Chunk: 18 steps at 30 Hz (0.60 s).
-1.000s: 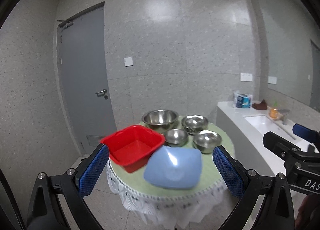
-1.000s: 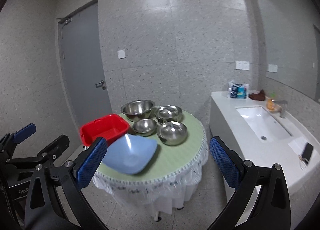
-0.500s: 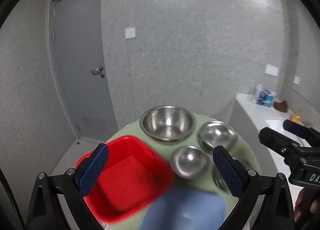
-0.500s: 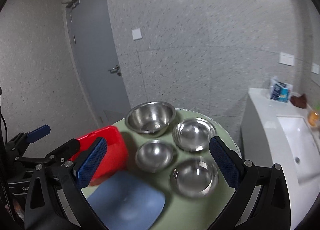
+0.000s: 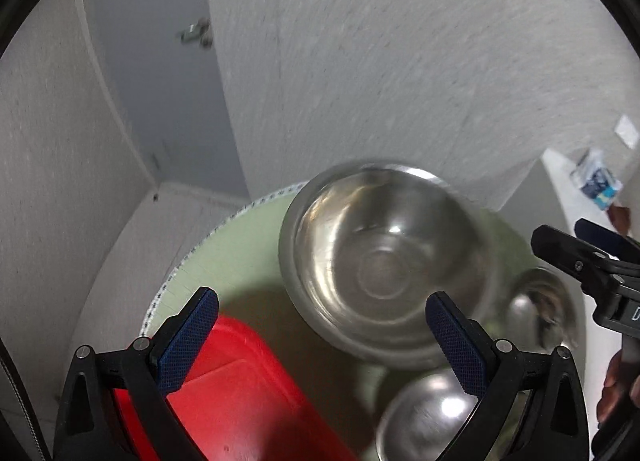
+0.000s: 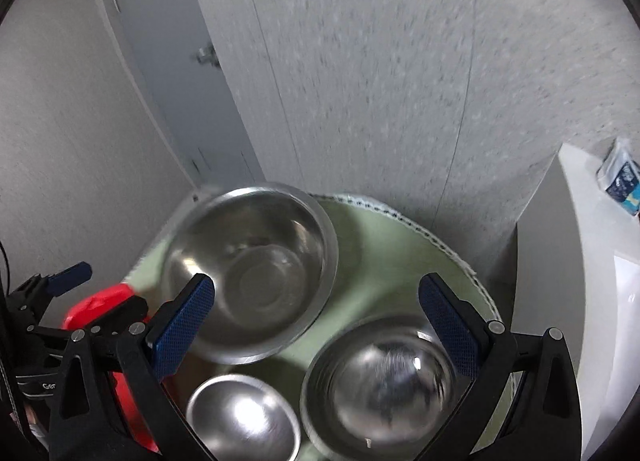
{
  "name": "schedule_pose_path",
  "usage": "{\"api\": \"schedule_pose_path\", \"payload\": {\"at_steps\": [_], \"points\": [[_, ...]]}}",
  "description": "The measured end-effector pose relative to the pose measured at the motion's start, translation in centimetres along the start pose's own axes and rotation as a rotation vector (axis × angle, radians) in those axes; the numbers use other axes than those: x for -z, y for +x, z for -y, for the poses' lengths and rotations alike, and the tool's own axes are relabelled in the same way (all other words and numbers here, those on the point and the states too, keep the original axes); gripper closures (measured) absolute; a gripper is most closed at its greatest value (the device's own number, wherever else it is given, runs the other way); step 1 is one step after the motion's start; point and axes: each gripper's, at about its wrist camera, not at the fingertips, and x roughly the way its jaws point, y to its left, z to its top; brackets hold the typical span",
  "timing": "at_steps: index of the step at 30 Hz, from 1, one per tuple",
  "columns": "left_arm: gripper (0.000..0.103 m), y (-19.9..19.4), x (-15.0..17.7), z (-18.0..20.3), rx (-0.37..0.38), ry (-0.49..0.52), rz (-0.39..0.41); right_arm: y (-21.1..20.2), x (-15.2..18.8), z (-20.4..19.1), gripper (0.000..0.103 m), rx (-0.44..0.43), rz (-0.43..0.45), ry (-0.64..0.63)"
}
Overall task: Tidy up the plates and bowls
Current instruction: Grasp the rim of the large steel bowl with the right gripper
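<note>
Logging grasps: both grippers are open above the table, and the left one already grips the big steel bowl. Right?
Not quite. In the left wrist view the left gripper is open and grips nothing; the big bowl sits on the table. The right gripper is open too.

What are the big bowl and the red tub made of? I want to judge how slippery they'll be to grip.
The big bowl looks like polished stainless steel: grey, mirror-like, with bright highlights and a reflective ring at its base. The red tub looks like moulded plastic: uniform opaque red, smooth with a soft sheen and rounded corners. Both views are motion-blurred, so fine texture cannot be told.
</note>
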Motion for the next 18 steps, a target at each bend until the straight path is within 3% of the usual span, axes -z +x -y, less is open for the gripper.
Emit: {"api": "schedule_pose_path", "payload": {"at_steps": [1,4,6,8,10,14,15,16,18], "points": [[0.01,1.6,-1.2,0.0,-0.014,-0.014,-0.026,1.3,-0.4,0.1,0.0,-0.001,-0.026,-0.003],[0.012,5.8,-4.5,0.5,-0.004,-0.04,-0.095,4.6,-1.0,0.2,0.0,-0.001,-0.08,-0.014],[0.021,8.6,-6.6,0.9,-0.023,-0.049,-0.152,7.0,-1.8,0.5,0.0,0.016,-0.116,-0.027],[0.039,10.8,-8.4,1.3,-0.023,-0.056,-0.189,9.0,-2.0,0.6,0.002,0.013,-0.155,-0.033],[0.046,12.5,-9.9,1.7,-0.014,-0.075,-0.213,10.1,-2.0,0.5,0.017,0.022,-0.183,-0.044],[0.072,15.6,-11.4,1.4,-0.038,-0.069,-0.221,11.9,-1.8,0.6,0.046,-0.014,-0.24,-0.06],[0.074,16.4,-11.7,1.6,-0.046,-0.06,-0.215,12.3,-1.8,0.4,0.059,-0.031,-0.257,-0.059],[0.084,17.2,-12.3,1.8,-0.028,-0.057,-0.207,12.6,-1.8,0.3,0.066,-0.052,-0.268,-0.054],[0.084,17.7,-12.0,2.4,-0.023,-0.067,-0.192,12.5,-1.6,0.2,0.067,-0.06,-0.266,-0.052]]}}
